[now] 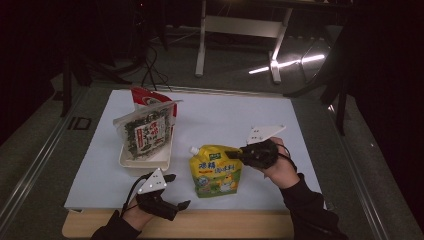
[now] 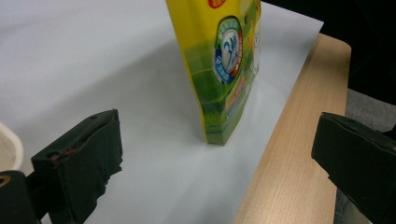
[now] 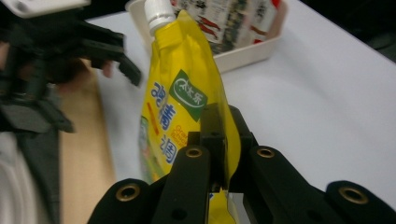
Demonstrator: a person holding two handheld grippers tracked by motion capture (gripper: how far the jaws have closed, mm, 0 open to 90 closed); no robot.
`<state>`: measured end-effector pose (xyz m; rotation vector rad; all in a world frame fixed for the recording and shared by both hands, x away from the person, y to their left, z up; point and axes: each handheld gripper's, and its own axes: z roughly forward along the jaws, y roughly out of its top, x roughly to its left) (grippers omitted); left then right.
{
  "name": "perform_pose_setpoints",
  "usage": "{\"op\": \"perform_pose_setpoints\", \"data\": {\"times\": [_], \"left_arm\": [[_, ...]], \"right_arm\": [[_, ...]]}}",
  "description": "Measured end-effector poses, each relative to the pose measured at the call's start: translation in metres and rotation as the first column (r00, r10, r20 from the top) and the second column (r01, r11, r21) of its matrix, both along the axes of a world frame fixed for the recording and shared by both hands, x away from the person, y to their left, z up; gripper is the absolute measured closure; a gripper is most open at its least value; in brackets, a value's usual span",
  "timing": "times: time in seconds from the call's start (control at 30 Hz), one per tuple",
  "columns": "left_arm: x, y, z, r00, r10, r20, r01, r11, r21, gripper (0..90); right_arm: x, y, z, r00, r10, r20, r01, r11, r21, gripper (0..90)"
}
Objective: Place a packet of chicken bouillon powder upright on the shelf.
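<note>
Pouch (image 1: 216, 170) stands gripped at its edge by the clamped right gripper (image 1: 239, 155), not yet in the tray (image 1: 150, 161), while the left gripper (image 1: 176, 191) waits open.

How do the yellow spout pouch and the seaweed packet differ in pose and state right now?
The yellow spout pouch stands upright on the white sheet; the seaweed packet leans back in the white tray. The pouch is clamped at its edge by the right gripper; no gripper touches the packet. The pouch has a white screw cap; the packet has a clear front showing dark contents. Both are soft printed food packs.
</note>
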<state>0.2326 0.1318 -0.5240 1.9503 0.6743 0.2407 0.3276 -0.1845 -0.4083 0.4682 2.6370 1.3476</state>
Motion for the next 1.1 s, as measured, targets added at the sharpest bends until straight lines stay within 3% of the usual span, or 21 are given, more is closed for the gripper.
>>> {"op": "perform_pose_setpoints", "data": {"times": [0.17, 0.27, 0.5, 0.7, 0.87, 1.1], "left_arm": [[-0.001, -0.001, 0.0, 1.0, -0.005, 0.005, 0.005, 1.0, -0.006, 2.8], [-0.001, 0.0, -0.001, 1.0, -0.004, 0.004, 0.004, 0.9999, -0.01, 2.8], [-0.001, 0.0, -0.002, 0.9999, -0.001, 0.013, 0.001, 1.0, -0.008, 2.8], [-0.003, -0.003, -0.003, 0.9996, -0.004, 0.027, 0.004, 0.9999, 0.01, 2.8], [-0.004, -0.004, -0.003, 0.9994, -0.014, 0.031, 0.013, 0.9998, 0.013, 2.8], [-0.005, -0.005, -0.004, 0.9992, -0.027, 0.031, 0.027, 0.9994, 0.022, 2.8]], "right_arm": [[-0.005, 0.003, 0.005, 0.9998, 0.015, 0.01, -0.015, 1.0, -0.004, 89.9], [-0.009, 0.006, 0.012, 0.9976, 0.067, -0.015, -0.067, 0.998, 0.015, 90.0], [-0.01, 0.013, 0.027, 0.9958, 0.091, -0.007, -0.091, 0.994, 0.056, 90.0], [-0.007, 0.03, 0.051, 0.998, 0.054, 0.034, -0.057, 0.995, 0.084, 90.0], [-0.006, 0.051, 0.065, 0.996, 0.065, 0.062, -0.069, 0.995, 0.076, 90.0], [-0.002, 0.078, 0.076, 0.9927, 0.091, 0.078, -0.099, 0.989, 0.105, 90.0]]}}
